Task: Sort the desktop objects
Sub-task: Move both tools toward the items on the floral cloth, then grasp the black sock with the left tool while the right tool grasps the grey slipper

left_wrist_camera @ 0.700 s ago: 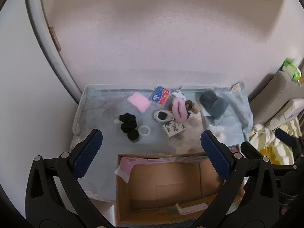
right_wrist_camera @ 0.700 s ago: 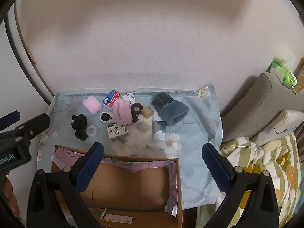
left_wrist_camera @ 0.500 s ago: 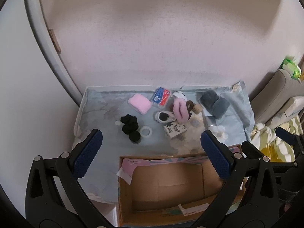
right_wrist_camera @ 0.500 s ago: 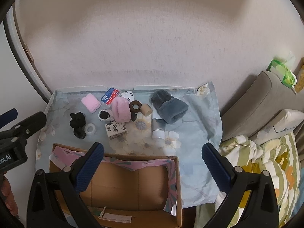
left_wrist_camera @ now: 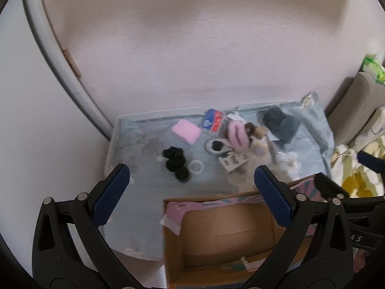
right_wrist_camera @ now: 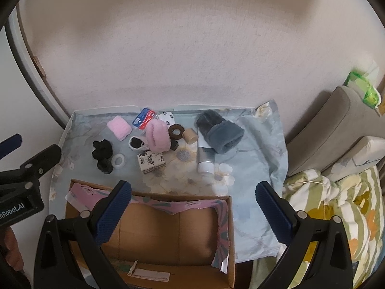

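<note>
Small items lie scattered on a table draped in a pale blue floral cloth (right_wrist_camera: 259, 159): a pink pad (right_wrist_camera: 119, 127), a fluffy pink roll (right_wrist_camera: 157, 136), black scrunchies (right_wrist_camera: 102, 150), a tape ring (right_wrist_camera: 119, 160), a printed box (right_wrist_camera: 151, 161), a grey pouch (right_wrist_camera: 220, 131) and a white tube (right_wrist_camera: 205, 157). An open cardboard box (right_wrist_camera: 154, 236) stands at the near edge. My left gripper (left_wrist_camera: 190, 180) hangs open high above the cloth and the cardboard box (left_wrist_camera: 223, 236). My right gripper (right_wrist_camera: 193, 196) is open too, above the box's far rim. Nothing is between either pair of fingers.
A wall rises right behind the table. To the right are a grey cushion (right_wrist_camera: 336, 130) and a green-and-yellow patterned blanket (right_wrist_camera: 336, 204). A door frame (left_wrist_camera: 48, 48) curves up on the left. A paper slip (right_wrist_camera: 149, 274) lies in the box.
Both views have drifted slightly, so the table and box sit a little further right and lower in the left view. Both grippers stay open and nothing on the table has moved.
</note>
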